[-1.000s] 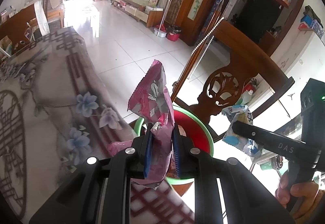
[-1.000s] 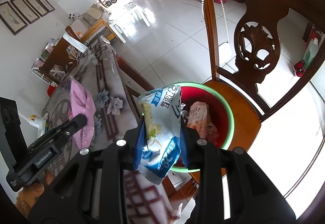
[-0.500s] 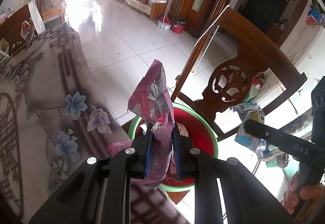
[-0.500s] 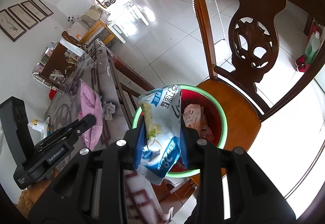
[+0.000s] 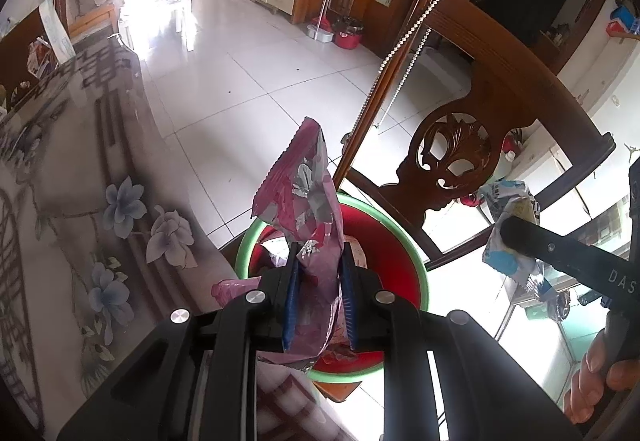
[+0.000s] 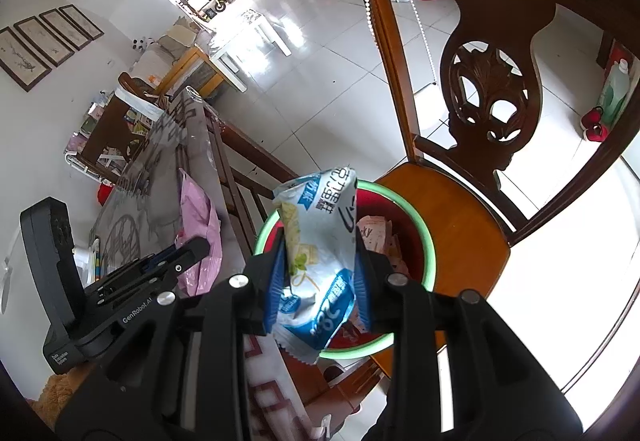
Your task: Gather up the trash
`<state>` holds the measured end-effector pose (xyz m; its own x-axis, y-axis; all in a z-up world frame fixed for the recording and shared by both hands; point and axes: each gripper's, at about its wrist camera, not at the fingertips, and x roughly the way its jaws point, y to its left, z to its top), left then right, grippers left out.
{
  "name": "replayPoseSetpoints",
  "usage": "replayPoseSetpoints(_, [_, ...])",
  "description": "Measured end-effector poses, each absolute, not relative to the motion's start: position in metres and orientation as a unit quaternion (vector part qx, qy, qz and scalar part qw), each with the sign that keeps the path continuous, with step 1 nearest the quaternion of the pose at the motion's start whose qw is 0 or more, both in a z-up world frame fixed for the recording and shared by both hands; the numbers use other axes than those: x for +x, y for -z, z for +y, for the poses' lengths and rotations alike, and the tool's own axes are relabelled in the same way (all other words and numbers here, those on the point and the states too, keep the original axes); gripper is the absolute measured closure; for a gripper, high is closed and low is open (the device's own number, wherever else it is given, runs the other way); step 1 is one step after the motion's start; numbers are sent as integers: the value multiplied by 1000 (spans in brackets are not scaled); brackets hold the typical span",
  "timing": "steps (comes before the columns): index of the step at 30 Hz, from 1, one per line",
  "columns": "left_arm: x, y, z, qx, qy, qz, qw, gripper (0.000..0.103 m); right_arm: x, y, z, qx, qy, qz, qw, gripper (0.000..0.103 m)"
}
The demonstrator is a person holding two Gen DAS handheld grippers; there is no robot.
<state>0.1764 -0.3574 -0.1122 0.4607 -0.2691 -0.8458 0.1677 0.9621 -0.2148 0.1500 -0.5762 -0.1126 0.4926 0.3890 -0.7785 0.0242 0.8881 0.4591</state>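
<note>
**Drop risk: both wrappers sit near the basin rim**

We have the left tool (image 5: 318, 295) clamped on the pink wrapper (image 5: 304, 197) and the right tool (image 6: 316, 291) clamped on the blue-white wrapper (image 6: 320, 237), both just past the worktop (image 5: 100, 201) edge, over the red basin (image 5: 404, 261) on the chair (image 6: 452, 237). Light foil can flutter or cling to the pads; released over the near rim, it lands on the floor (image 5: 240, 81).
</note>
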Motion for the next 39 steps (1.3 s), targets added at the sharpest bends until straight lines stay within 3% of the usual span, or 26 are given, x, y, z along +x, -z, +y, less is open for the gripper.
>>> replayPoseSetpoints(6, [178,117,-359,-55,127,510,849,78,152,116,-579,213,-110,495,835,73])
replayPoseSetpoints(11, [178,112,-353,-71,117,500,855,56,154,119,-579,212,-112,500,832,73])
replayPoseSetpoints(13, [175,107,-348,-75,108,491,861,42,156,123,-575,210,-117,505,829,73])
replayPoseSetpoints(16, [172,101,-338,-78,92,482,868,35,157,128,-566,205,-126,514,823,73])
replayPoseSetpoints(28, [150,75,-292,-96,49,450,887,26,169,155,-523,166,-145,546,809,72])
replayPoseSetpoints(30, [146,73,-286,-96,43,447,888,26,169,159,-519,162,-142,550,807,65])
replayPoseSetpoints(33, [137,70,-273,-98,35,444,890,25,169,165,-514,163,-126,553,807,32])
replayPoseSetpoints(39, [119,65,-241,-100,35,433,895,16,163,167,-498,156,-94,551,814,26])
